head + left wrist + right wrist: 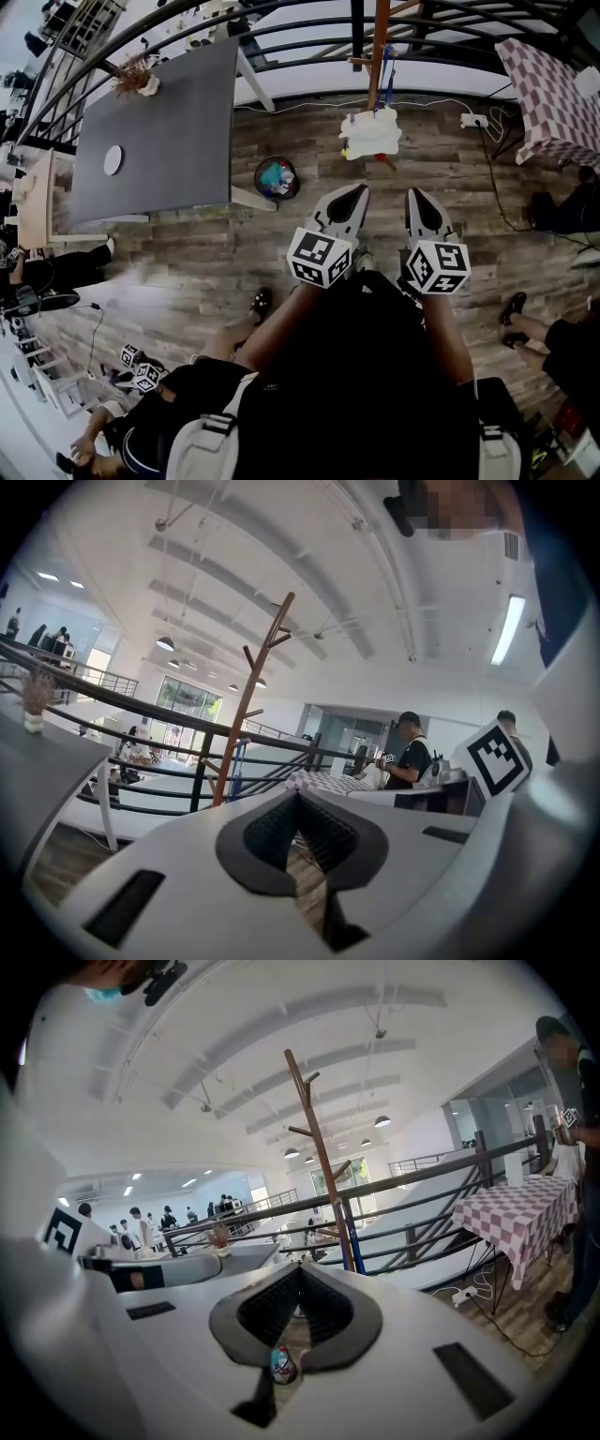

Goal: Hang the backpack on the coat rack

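A pale cream backpack (371,133) lies on the wooden floor at the foot of the brown wooden coat rack (378,52). The rack's pole and bare pegs rise ahead in the left gripper view (248,700) and in the right gripper view (319,1147). My left gripper (353,191) and right gripper (415,194) are held side by side in front of my body, pointing at the rack and well short of the backpack. The jaws of the left gripper (298,795) meet at their tips, as do those of the right gripper (300,1268); nothing is between them.
A grey table (159,131) stands to the left, with a round bin (277,178) by its leg. To the right are a checked-cloth table (553,89) and a power strip (473,120) with its cable. A black railing (300,28) runs behind the rack. People sit and stand around.
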`<move>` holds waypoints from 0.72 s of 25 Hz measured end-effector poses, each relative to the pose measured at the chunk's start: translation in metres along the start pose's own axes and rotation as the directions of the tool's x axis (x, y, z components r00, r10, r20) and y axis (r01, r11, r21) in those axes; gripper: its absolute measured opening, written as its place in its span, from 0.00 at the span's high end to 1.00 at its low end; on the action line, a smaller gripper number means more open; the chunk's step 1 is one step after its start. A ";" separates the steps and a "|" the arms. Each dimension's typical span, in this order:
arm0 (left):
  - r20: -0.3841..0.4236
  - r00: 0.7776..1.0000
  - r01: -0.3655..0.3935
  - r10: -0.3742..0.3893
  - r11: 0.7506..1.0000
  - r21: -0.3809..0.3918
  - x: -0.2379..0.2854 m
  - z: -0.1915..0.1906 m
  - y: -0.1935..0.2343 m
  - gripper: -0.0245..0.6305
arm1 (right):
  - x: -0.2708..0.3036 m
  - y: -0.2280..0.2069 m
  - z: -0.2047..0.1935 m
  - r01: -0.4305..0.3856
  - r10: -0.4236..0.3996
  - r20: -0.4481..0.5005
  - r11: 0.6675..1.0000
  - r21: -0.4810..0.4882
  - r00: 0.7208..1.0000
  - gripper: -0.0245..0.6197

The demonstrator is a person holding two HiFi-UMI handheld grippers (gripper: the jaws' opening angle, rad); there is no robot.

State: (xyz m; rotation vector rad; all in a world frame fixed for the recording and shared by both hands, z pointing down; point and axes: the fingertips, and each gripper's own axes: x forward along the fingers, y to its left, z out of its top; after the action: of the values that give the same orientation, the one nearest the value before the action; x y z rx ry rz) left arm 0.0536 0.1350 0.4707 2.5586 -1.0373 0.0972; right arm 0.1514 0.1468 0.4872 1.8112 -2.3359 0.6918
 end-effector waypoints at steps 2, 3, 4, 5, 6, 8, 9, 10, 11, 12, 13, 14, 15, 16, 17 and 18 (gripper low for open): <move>-0.008 1.000 -0.007 0.007 1.000 0.009 -0.007 -0.002 -0.002 0.95 | -0.006 0.003 0.000 -0.004 0.004 0.007 1.000 0.000 1.000 0.94; -0.012 1.000 -0.007 0.007 1.000 0.012 -0.010 -0.003 -0.001 0.95 | -0.008 0.005 0.000 -0.003 0.003 0.011 1.000 0.001 1.000 0.94; -0.013 1.000 -0.004 0.004 1.000 0.015 -0.012 -0.002 -0.001 0.95 | -0.010 0.008 0.001 -0.003 0.003 0.014 1.000 0.000 1.000 0.94; -0.012 1.000 0.003 -0.003 1.000 0.016 -0.013 -0.001 -0.001 0.95 | -0.011 0.010 0.001 -0.002 0.002 0.019 1.000 -0.002 1.000 0.94; -0.008 1.000 0.016 -0.015 1.000 0.016 -0.012 0.000 -0.001 0.95 | -0.011 0.012 0.002 0.000 0.000 0.023 1.000 -0.006 1.000 0.94; -0.008 0.999 0.045 -0.045 0.999 0.016 -0.007 0.000 -0.002 0.95 | -0.009 0.013 0.002 0.010 -0.010 0.029 1.000 -0.008 1.000 0.94; -0.014 0.998 0.056 -0.056 0.998 0.018 -0.005 -0.001 -0.004 0.95 | -0.009 0.013 0.002 0.017 -0.017 0.031 1.000 -0.004 0.999 0.94; -0.021 0.998 0.065 -0.065 0.998 0.021 -0.004 -0.003 -0.005 0.95 | -0.009 0.014 0.002 0.024 -0.024 0.033 1.000 0.003 0.999 0.94; -0.026 0.997 0.073 -0.073 0.997 0.027 -0.004 -0.003 -0.007 0.95 | -0.010 0.015 0.003 0.029 -0.030 0.038 1.000 0.010 0.999 0.94; -0.026 0.996 0.081 -0.080 0.996 0.034 -0.005 -0.002 -0.009 0.95 | -0.011 0.016 0.004 0.032 -0.032 0.044 0.999 0.015 0.999 0.94; -0.023 0.996 0.086 -0.085 0.995 0.041 -0.004 0.000 -0.009 0.95 | -0.011 0.017 0.005 0.032 -0.033 0.050 0.999 0.017 0.998 0.94; -0.019 0.996 0.090 -0.089 0.995 0.046 -0.004 0.002 -0.009 0.95 | -0.009 0.018 0.007 0.032 -0.032 0.055 0.999 0.014 0.998 0.94; -0.014 0.996 0.092 -0.092 0.995 0.047 -0.003 0.004 -0.007 0.95 | -0.007 0.018 0.008 0.032 -0.032 0.059 0.999 0.009 0.998 0.94; -0.010 0.996 0.092 -0.092 0.995 0.046 -0.003 0.005 -0.005 0.95 | -0.005 0.018 0.010 0.032 -0.032 0.062 0.999 0.004 0.998 0.94; -0.007 0.996 0.092 -0.091 0.995 0.045 -0.003 0.006 -0.003 0.95 | -0.004 0.019 0.011 0.031 -0.031 0.067 1.000 0.000 0.997 0.94; -0.004 0.996 0.090 -0.090 0.995 0.045 -0.003 0.006 0.000 0.95 | -0.002 0.020 0.013 0.030 -0.029 0.072 1.000 -0.004 0.997 0.94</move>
State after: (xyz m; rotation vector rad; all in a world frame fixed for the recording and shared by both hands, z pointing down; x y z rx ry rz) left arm 0.0509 0.1350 0.4643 2.6411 -0.9279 0.1004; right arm 0.1357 0.1473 0.4695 1.8950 -2.3472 0.6263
